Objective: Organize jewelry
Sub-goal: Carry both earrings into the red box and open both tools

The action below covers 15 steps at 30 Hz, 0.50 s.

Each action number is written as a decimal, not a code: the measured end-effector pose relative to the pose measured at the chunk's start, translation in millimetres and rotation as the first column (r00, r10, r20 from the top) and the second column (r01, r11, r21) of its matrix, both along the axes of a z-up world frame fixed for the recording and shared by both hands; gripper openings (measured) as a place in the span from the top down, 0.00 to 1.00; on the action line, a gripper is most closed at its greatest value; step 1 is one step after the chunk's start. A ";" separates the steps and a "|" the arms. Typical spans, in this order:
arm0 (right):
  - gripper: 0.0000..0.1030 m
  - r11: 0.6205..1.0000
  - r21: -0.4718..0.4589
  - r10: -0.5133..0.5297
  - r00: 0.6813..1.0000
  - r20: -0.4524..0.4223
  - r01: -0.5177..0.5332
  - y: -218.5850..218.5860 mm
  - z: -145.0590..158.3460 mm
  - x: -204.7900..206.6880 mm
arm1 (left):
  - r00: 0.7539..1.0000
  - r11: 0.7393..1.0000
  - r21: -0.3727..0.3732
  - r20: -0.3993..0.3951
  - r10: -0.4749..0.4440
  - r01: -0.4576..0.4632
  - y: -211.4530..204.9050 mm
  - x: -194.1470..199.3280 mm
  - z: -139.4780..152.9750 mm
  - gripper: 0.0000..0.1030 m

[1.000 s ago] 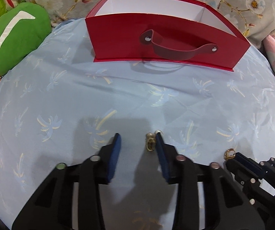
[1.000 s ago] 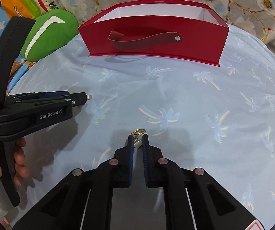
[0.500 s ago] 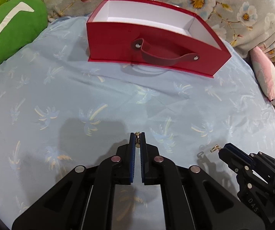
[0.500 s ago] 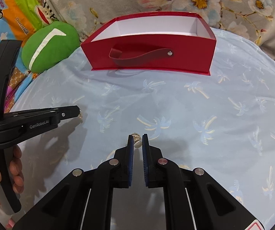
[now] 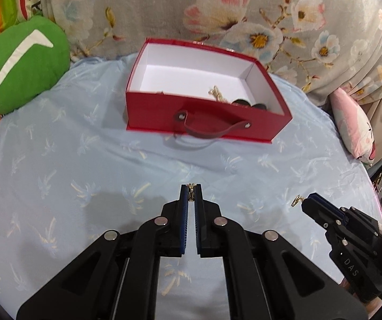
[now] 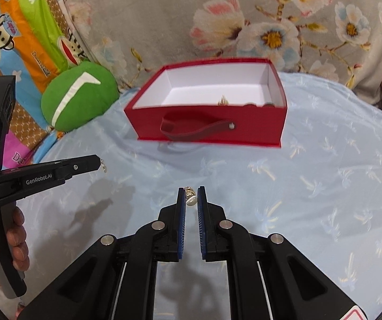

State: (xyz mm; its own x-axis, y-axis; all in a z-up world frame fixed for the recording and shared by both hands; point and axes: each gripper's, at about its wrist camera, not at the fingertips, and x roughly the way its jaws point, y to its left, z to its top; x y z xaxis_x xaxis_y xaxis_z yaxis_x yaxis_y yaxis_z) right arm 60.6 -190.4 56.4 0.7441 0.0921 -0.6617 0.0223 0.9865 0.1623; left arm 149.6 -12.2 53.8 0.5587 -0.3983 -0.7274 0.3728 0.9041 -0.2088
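Note:
My left gripper (image 5: pixel 190 195) is shut on a small gold earring (image 5: pixel 190 193), held above the blue cloth. My right gripper (image 6: pixel 191 198) is shut on a gold earring with a pearl (image 6: pixel 191 196), also held up. Each gripper shows in the other view: the right one (image 5: pixel 304 202) with its earring (image 5: pixel 296 200), the left one (image 6: pixel 97 161) with its earring (image 6: pixel 103 167). The open red box (image 5: pixel 204 118), white inside, stands at the far side with a gold chain (image 5: pixel 216 93) and dark pieces (image 5: pixel 249 104) in it; it also shows in the right wrist view (image 6: pixel 212 129).
A green cushion (image 5: pixel 20 64) lies at the far left and a pink pillow (image 5: pixel 353 128) at the far right. A floral fabric (image 5: pixel 244 13) rises behind the box. The blue palm-print cloth (image 5: pixel 84 160) covers the surface.
The left gripper has shut on its earring and lifted it. Both grippers have risen, so the box's inside now shows.

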 end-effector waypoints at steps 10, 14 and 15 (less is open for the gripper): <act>0.92 1.000 -0.025 0.004 0.984 0.177 0.000 -19.3 75.5 23.0 | 0.990 1.000 -0.028 0.140 -0.002 0.006 1.3 18.3 61.6 0.97; 0.92 0.999 -0.051 0.002 0.969 0.247 0.011 -29.6 104.8 44.3 | 0.978 1.000 -0.028 0.209 0.002 0.004 -4.9 36.5 86.5 0.97; 0.92 0.998 -0.060 0.001 0.965 0.264 0.015 -32.6 112.0 52.9 | 0.973 1.000 -0.028 0.232 0.008 -0.001 -7.8 44.5 93.6 0.97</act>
